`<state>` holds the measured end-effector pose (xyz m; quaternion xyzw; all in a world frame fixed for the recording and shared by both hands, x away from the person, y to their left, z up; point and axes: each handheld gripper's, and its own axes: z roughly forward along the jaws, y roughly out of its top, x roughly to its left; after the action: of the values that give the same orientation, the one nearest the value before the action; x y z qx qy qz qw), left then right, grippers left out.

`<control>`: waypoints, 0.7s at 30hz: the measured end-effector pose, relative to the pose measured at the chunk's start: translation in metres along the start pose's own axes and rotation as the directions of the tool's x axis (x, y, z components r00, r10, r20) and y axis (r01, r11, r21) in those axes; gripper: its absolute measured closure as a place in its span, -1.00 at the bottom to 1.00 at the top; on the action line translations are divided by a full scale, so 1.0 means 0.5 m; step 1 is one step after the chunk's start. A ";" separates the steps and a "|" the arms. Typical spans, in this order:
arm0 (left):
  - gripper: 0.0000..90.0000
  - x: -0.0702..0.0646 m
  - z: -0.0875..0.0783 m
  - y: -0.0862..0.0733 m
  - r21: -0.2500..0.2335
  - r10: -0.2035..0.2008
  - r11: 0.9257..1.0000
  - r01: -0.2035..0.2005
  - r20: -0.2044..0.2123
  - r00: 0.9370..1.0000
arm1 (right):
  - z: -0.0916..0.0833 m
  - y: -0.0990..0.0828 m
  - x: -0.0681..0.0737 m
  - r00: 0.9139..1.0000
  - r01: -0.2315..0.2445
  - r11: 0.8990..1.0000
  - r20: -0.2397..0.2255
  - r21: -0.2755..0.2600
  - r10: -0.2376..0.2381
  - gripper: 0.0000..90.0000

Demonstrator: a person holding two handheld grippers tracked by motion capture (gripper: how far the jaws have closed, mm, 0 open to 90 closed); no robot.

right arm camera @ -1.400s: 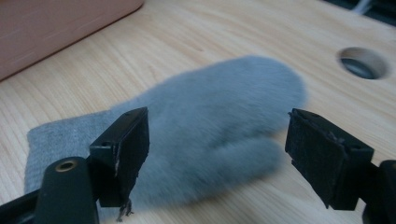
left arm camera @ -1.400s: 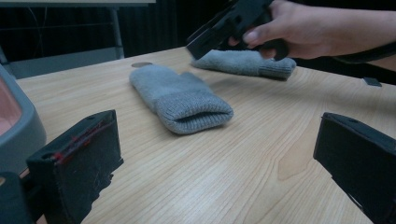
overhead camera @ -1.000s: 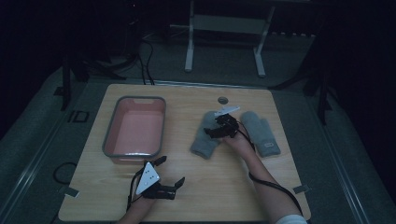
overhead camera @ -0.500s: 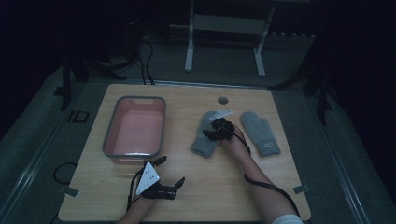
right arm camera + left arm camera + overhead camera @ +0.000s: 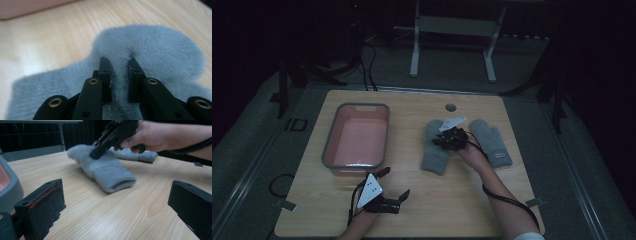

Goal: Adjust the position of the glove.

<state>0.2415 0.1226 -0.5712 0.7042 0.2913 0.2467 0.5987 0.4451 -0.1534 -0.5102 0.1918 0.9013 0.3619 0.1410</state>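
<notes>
The right gripper (image 5: 119, 67) has just squeezed its jaws on a fold of the fluffy grey mitten (image 5: 435, 146), which lies in the middle of the surface (image 5: 452, 200), a bit toward the right edge. Nothing has been moved yet. A second mitten (image 5: 492, 141) lies just beside it. The pink tub (image 5: 357, 140) near the left edge looks empty. The left gripper (image 5: 393, 186) waits near the front edge, jaws wide apart, holding nothing.

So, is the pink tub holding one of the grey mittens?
No, the pink tub holds nothing in the high view; both grey mittens lie on the table.
</notes>
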 end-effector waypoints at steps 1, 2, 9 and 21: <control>-0.98 0.000 0.000 0.000 0.000 0.001 1.000 -0.001 0.000 1.000 | -0.008 0.002 0.002 1.000 0.019 1.000 -0.017 -0.011 -0.019 0.73; -0.98 0.000 0.000 0.000 0.001 0.001 1.000 -0.001 -0.001 1.000 | -0.019 0.005 0.007 0.999 0.026 1.000 -0.028 -0.016 -0.026 0.73; -0.98 0.000 0.000 0.000 0.001 0.000 1.000 0.000 -0.001 1.000 | -0.076 0.002 0.053 0.978 0.146 0.989 -0.148 -0.037 -0.150 0.72; -0.98 0.000 0.000 0.000 0.001 0.001 1.000 -0.001 0.002 1.000 | -0.037 -0.092 0.047 0.974 0.103 0.994 -0.207 0.039 -0.093 0.69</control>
<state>0.2415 0.1227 -0.5712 0.7049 0.2906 0.2461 0.5984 0.4059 -0.1847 -0.5325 0.1123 0.9280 0.3501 0.0601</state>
